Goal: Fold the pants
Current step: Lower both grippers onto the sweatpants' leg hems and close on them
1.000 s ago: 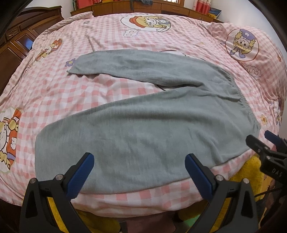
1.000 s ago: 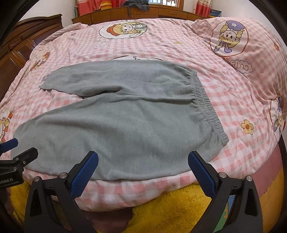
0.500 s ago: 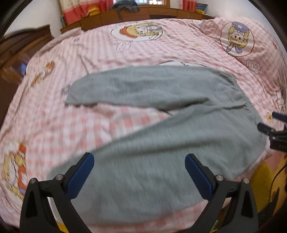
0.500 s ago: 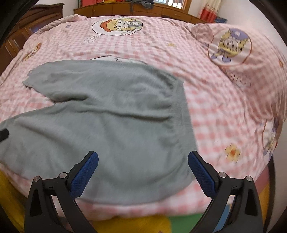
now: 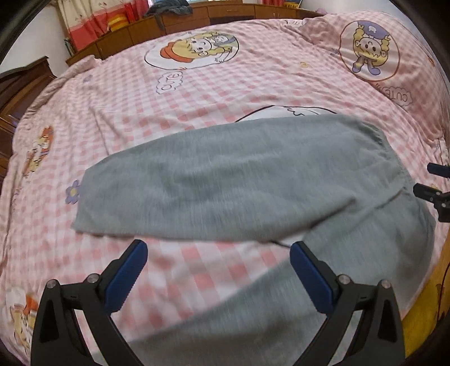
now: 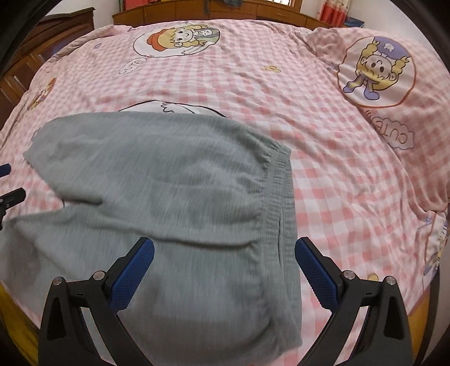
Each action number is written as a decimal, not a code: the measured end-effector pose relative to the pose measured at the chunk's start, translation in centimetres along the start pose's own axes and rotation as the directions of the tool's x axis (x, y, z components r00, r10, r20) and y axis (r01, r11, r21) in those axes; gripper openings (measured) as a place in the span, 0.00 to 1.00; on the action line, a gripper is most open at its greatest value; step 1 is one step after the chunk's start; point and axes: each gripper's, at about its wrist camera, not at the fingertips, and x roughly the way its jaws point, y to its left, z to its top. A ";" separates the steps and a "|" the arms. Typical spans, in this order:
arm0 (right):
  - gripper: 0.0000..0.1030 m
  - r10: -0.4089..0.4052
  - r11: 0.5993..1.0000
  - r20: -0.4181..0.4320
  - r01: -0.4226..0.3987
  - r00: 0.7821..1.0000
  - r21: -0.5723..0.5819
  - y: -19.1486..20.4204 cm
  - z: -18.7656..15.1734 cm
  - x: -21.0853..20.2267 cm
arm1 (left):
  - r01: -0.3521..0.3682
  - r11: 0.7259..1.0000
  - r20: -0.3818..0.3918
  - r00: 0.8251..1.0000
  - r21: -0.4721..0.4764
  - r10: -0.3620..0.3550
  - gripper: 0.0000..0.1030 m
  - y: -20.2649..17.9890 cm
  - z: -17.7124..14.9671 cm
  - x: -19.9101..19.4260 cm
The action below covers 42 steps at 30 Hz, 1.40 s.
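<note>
Grey pants [image 5: 239, 180] lie flat on a pink checked bedspread [image 5: 197, 93], legs spread in a V toward the left, elastic waistband [image 6: 284, 202] on the right. My left gripper [image 5: 218, 270] is open and hovers over the bare checked gap between the two legs, just short of the far leg. My right gripper [image 6: 223, 267] is open above the seat of the pants [image 6: 174, 197], its right finger beside the waistband. Each gripper's tip shows at the edge of the other's view: the right gripper [image 5: 433, 188], the left gripper [image 6: 8, 191]. Neither holds any cloth.
Cartoon prints dot the bedspread [image 6: 323, 126]. A wooden headboard shelf [image 5: 225, 14] with clothes on it runs along the far side, dark wooden furniture [image 5: 17, 84] stands at the left, and a yellow rug [image 5: 438, 276] lies below the bed's near edge.
Both grippers have moved forward over the bed from its near edge. The left one passed the near leg and now nears the far leg; the right one is over the seat.
</note>
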 end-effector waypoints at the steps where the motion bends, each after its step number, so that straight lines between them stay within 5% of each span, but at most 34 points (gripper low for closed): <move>1: 0.99 -0.003 1.000 -0.009 0.003 1.000 -0.001 -0.2 0.6 0.5 | 0.008 1.000 -0.010 1.000 -0.003 -0.008 1.00 0.4 0.6 0.7; 7: 0.99 -0.030 1.000 -0.048 0.030 0.998 0.005 -1.3 3.0 3.3 | 0.014 1.000 -0.049 0.999 0.008 -0.013 1.00 2.4 3.2 3.7; 14: 0.99 0.028 0.997 -0.112 -0.021 0.993 0.071 -3.2 6.5 6.7 | 0.028 0.999 -0.101 0.995 0.018 -0.027 1.00 5.1 7.3 7.1; 19: 0.98 0.001 0.999 -0.128 0.005 0.992 0.042 -3.2 8.9 8.9 | -0.044 0.998 -0.112 0.993 0.033 0.047 1.00 6.6 10.3 10.0; 25: 0.94 -0.037 0.999 -0.133 0.032 0.990 -0.039 -2.3 10.8 11.2 | -0.036 0.998 -0.122 0.992 0.050 0.042 1.00 7.8 12.4 13.1; 32: 0.93 -0.025 0.997 -0.138 0.015 0.990 -0.075 -2.1 12.4 14.0 | 0.016 0.983 -0.097 0.995 0.184 0.002 0.99 8.5 13.3 15.5; 42: 0.93 0.040 0.997 -0.172 -0.051 0.984 -0.064 -3.0 12.9 16.3 | 0.159 0.974 -0.148 0.980 0.164 -0.135 0.80 9.2 13.0 17.8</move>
